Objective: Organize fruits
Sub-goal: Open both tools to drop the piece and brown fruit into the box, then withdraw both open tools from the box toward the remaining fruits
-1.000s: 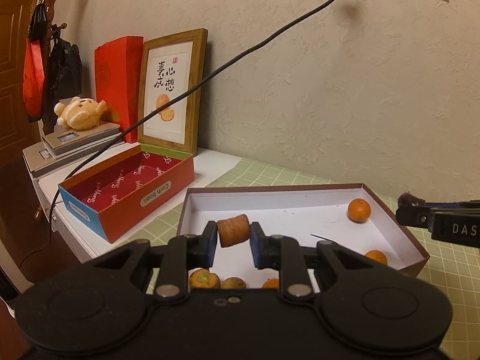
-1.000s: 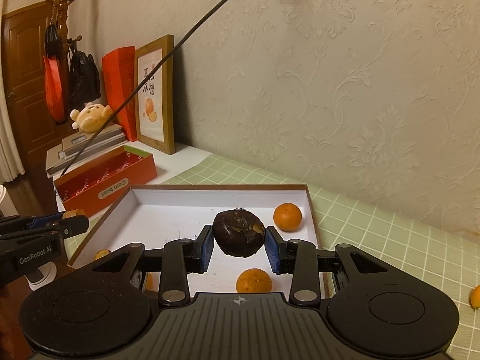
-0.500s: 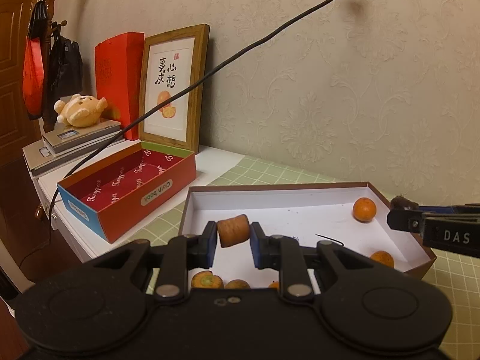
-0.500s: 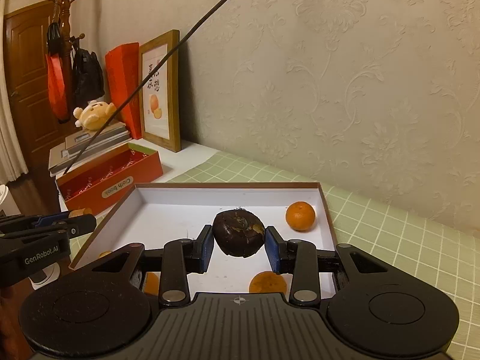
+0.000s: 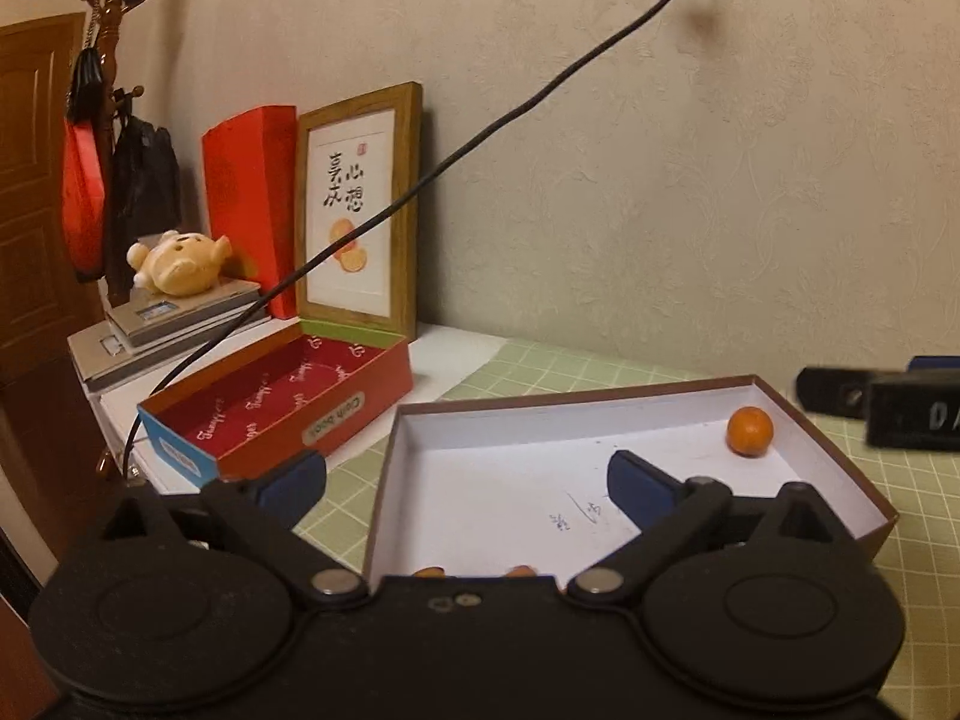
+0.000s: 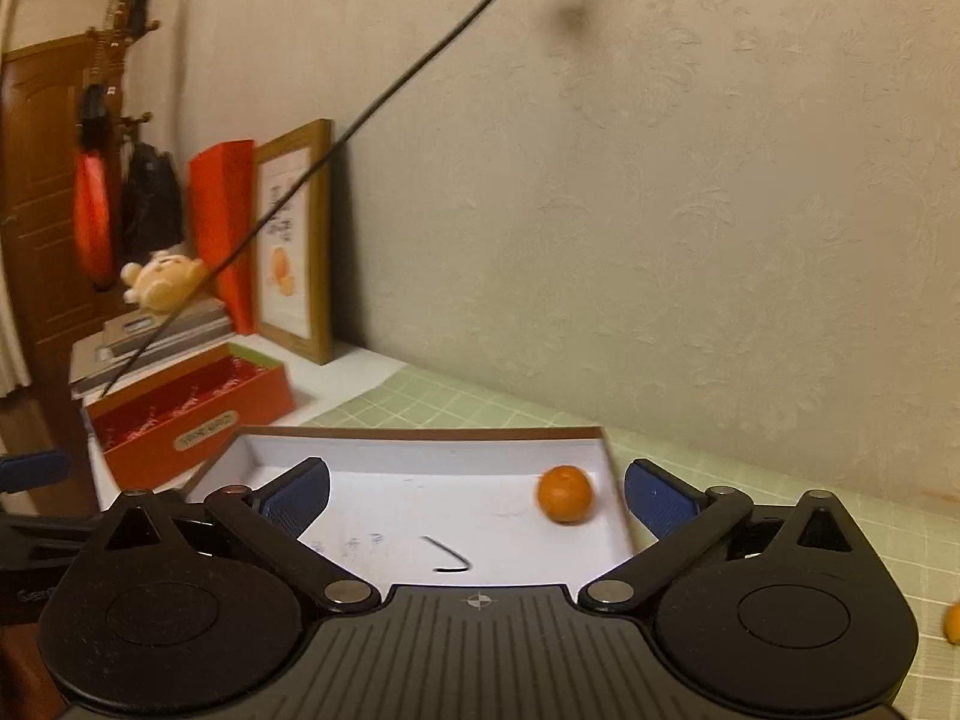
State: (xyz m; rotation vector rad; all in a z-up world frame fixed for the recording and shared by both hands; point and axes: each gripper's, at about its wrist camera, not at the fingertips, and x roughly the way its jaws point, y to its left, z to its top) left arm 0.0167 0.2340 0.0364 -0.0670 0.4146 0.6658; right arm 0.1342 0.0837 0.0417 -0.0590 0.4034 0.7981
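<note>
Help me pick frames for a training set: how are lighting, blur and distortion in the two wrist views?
Left wrist view: dim warm light, strong fisheye bending of the white box, mostly sharp, only the other hand-held gripper at the right edge smeared. Right wrist view: same light, motion blur throughout, the orange and red box soft, dark vignette corners.

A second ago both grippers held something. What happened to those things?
Both let go. The left gripper is opening and nothing is between its fingers now; its brown-orange piece is gone. The right gripper is opening too, and its dark fruit is out of sight. Where they landed can't be seen. The box and the orange in its far corner stayed put.
</note>
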